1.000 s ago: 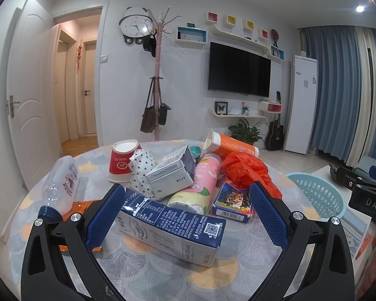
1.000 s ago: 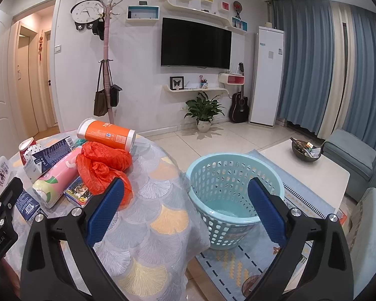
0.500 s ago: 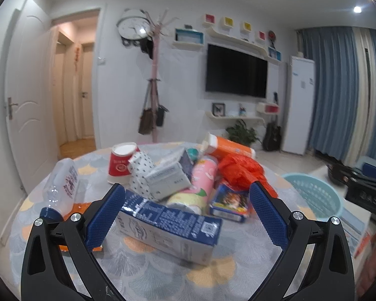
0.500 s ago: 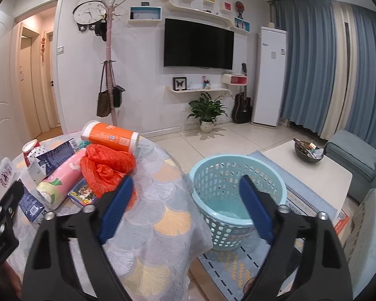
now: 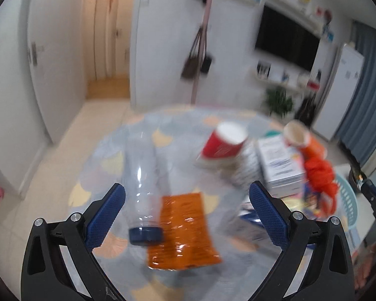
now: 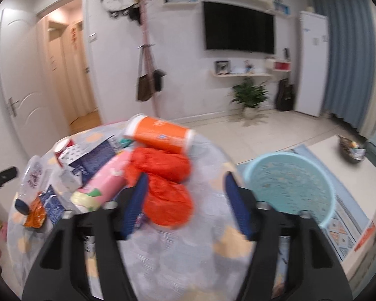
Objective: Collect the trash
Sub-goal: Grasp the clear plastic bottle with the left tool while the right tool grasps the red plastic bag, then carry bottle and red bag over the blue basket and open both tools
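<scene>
Trash heaped on the desk (image 6: 178, 245), empty basket (image 6: 289, 188) beside it on the floor.

Right gripper (image 6: 185, 200) is partly open, holding nothing, at the orange bag (image 6: 163, 175); left gripper (image 5: 185, 215), wide open and empty, frames the clear bottle (image 5: 143, 175) and orange wrapper (image 5: 181, 228). Best to centre on one item, close squarely, then lift.
</scene>
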Demonstrator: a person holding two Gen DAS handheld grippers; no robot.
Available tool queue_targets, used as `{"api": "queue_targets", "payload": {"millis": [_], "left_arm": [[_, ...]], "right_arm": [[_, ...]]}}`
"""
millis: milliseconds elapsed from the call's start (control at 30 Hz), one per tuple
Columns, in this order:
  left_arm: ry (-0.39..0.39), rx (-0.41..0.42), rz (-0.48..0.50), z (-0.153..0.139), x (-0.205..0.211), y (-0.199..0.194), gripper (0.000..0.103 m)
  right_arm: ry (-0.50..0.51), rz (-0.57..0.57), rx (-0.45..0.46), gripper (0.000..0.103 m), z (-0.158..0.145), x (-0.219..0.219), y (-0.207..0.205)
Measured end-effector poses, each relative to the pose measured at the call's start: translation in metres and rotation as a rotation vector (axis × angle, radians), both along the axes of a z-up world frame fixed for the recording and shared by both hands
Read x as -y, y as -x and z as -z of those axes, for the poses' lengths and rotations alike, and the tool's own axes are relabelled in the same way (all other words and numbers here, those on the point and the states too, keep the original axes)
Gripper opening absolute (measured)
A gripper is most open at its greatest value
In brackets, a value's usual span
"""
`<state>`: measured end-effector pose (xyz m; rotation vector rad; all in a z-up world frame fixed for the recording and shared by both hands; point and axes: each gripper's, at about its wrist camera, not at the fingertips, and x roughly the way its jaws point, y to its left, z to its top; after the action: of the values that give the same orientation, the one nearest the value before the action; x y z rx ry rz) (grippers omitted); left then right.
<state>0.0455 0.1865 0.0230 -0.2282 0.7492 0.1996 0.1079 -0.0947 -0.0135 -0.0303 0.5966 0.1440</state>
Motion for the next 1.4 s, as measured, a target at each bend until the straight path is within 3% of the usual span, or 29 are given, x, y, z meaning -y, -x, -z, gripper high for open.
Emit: {"api": "queue_targets", "payload": {"millis": [100, 300, 500, 667, 733, 800, 867, 933, 1033, 1133, 1400], "left_arm": [[0.098, -0.083, 0.024, 0.019, -0.015, -0.025, 0.095], [0.006, -0.124, -0.036, 0.03, -0.014, -0.051, 0.093], [-0.016, -0.091, -0.067, 0.027, -0.03, -0.045, 0.091], [-0.002, -0.129, -0.088, 0.035, -0.052, -0.044, 0.091], [0.007, -0.139, -0.088, 0.04, -0.056, -0.047, 0.084], [0.014, -0.155, -0.075, 0.046, -0.057, -0.051, 0.058], [0.001, -0.163, -0.061, 0.047, -0.053, -0.052, 0.046], [0.001, -0.146, -0.044, 0.045, -0.051, -0.05, 0.046], [0.009, -0.086, -0.032, 0.033, -0.047, -0.037, 0.045], [0.029, -0.027, -0.002, 0.016, -0.038, -0.027, 0.045], [0.011, 0.116, 0.147, -0.036, 0.02, -0.016, 0.045]], "right_arm": [[0.009, -0.049, -0.038, 0.074, 0.004, -0.019, -0.018], [0.055, -0.097, -0.09, 0.083, 0.017, -0.044, -0.049], [0.102, -0.104, -0.106, 0.087, 0.026, -0.055, -0.063], [0.113, -0.102, -0.147, 0.087, 0.038, -0.06, -0.079], [0.107, -0.103, -0.16, 0.087, 0.042, -0.059, -0.082], [0.099, -0.105, -0.17, 0.086, 0.045, -0.058, -0.086], [0.085, -0.118, -0.186, 0.073, 0.047, -0.056, -0.089], [0.076, -0.133, -0.199, 0.05, 0.047, -0.054, -0.093], [0.05, -0.159, -0.201, 0.031, 0.045, -0.049, -0.09], [0.019, -0.182, -0.186, 0.024, 0.037, -0.042, -0.081], [-0.036, -0.189, -0.108, 0.022, 0.003, -0.019, -0.049]]}}
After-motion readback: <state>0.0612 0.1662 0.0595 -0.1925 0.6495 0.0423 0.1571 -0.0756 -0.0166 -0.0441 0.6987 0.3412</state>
